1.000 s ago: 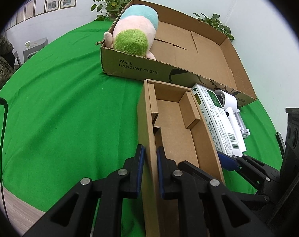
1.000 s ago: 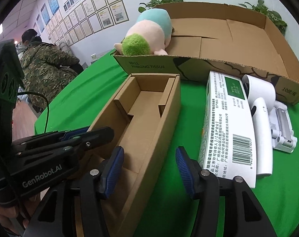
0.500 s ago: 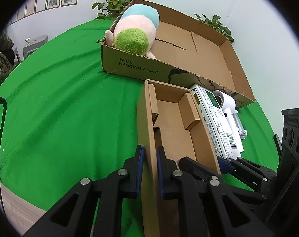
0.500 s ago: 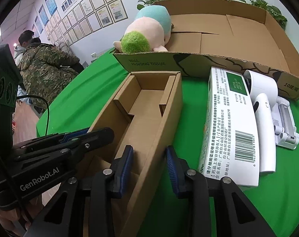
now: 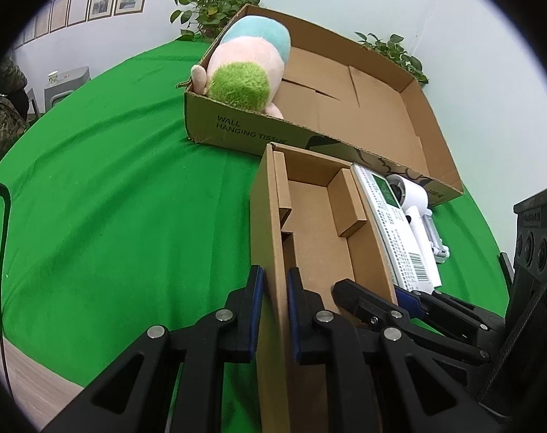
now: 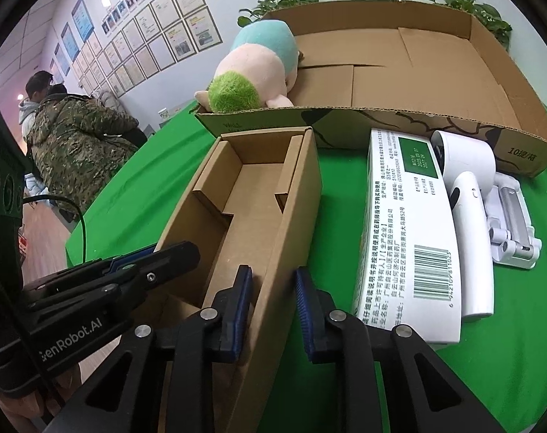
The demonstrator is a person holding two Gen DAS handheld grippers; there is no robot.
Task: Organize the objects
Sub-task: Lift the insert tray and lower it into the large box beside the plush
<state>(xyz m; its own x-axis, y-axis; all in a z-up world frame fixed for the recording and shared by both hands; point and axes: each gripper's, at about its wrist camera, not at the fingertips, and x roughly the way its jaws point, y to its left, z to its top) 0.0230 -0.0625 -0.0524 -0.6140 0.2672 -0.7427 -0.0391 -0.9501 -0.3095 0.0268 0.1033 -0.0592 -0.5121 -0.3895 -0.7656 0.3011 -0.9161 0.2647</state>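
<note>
A small open cardboard box (image 5: pixel 320 238) lies on the green table, also in the right wrist view (image 6: pixel 251 209). My left gripper (image 5: pixel 273 299) is shut on its left wall. My right gripper (image 6: pixel 271 303) is shut on its right wall. A white and green medicine carton (image 6: pixel 407 223) lies just right of the box, and a white handheld device (image 6: pixel 468 195) lies beside it. A large flat cardboard box (image 5: pixel 363 108) stands behind, with a pink, blue and green plush toy (image 5: pixel 244 68) in its left end.
Potted plants (image 5: pixel 208 3) stand behind the large box by the wall. A black cable (image 5: pixel 2 238) hangs at the table's left edge. People (image 6: pixel 74 137) stand left of the table. A white phone stand (image 6: pixel 515 220) lies at the far right.
My right gripper has closed from wide open onto the small box's right wall. My left gripper has stayed shut on the left wall. The box has shifted slightly.
</note>
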